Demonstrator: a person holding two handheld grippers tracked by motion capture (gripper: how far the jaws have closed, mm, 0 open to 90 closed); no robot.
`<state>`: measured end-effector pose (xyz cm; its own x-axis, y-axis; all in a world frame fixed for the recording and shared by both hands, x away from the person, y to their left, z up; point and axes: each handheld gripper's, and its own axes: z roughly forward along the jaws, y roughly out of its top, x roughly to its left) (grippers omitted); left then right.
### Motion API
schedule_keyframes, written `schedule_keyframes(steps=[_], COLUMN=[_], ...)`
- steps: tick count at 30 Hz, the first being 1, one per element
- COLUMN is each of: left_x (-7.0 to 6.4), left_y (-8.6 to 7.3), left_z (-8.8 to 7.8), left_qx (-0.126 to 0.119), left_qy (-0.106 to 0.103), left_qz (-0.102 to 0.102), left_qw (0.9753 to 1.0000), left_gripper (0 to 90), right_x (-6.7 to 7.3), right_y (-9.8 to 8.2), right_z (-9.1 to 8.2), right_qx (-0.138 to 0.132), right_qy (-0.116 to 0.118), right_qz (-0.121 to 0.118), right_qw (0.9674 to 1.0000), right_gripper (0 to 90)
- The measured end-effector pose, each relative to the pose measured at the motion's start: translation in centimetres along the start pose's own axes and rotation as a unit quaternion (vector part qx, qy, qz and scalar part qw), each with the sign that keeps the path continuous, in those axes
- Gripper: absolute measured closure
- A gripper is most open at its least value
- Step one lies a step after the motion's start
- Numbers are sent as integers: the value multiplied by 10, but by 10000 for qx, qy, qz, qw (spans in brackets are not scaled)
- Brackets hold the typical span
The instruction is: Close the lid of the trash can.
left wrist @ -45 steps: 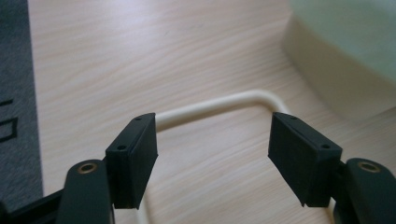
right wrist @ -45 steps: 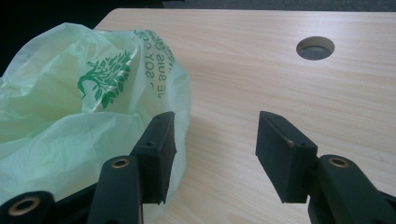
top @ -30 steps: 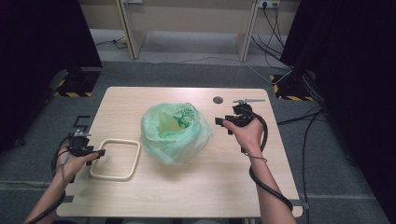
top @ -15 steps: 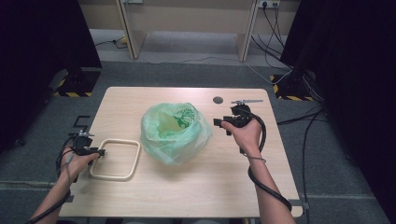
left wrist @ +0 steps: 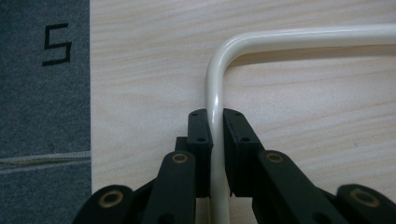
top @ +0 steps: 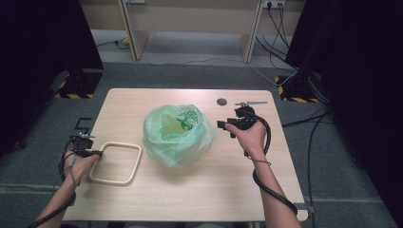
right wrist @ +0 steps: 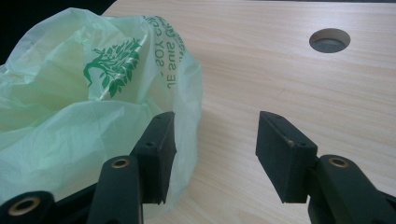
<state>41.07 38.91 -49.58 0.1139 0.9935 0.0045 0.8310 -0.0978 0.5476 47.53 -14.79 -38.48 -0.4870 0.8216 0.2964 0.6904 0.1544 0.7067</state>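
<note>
A cream square frame (top: 137, 164) of bent rod lies flat at the table's front left. My left gripper (top: 95, 153) is at the frame's left side. In the left gripper view its jaws have just been closing, and both pads (left wrist: 201, 135) now press on the rod (left wrist: 303, 37) just below a rounded corner. A crumpled green plastic bag (top: 176, 135) with a tree print sits mid-table, mouth up. My right gripper (top: 223, 126) hovers just right of the bag, open. Nothing lies between its jaws (right wrist: 215, 135), and the bag (right wrist: 70, 107) bulges beside the left one.
The wooden table (top: 190, 194) has a round cable hole (top: 222, 101) at the back right, seen too in the right gripper view (right wrist: 329, 40). Grey floor with a black "5" mark (left wrist: 57, 44) lies past the table's left edge. Cables run on the floor at the right.
The left gripper's jaws have closed onto the frame's rod. Both hands stay in place, and the bag and the frame have not moved.
</note>
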Motion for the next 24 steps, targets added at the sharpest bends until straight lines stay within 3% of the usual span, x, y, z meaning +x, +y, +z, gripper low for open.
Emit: schedule_keyframes(steps=[8,24], left_x=[3,3], left_y=[7,29], left_z=[-16,-38], left_qx=[-130,-322], left_qy=[-60,-52], left_qz=[-184,-254], left_qw=[9997,9991], left_gripper=[812,812], right_x=[0,1], right_y=[-1,-3], right_z=[3,5], right_qx=[27,62], right_qy=[-4,9], right_qz=[-1,17], right_qw=[10000,10000], right_gripper=[476,477])
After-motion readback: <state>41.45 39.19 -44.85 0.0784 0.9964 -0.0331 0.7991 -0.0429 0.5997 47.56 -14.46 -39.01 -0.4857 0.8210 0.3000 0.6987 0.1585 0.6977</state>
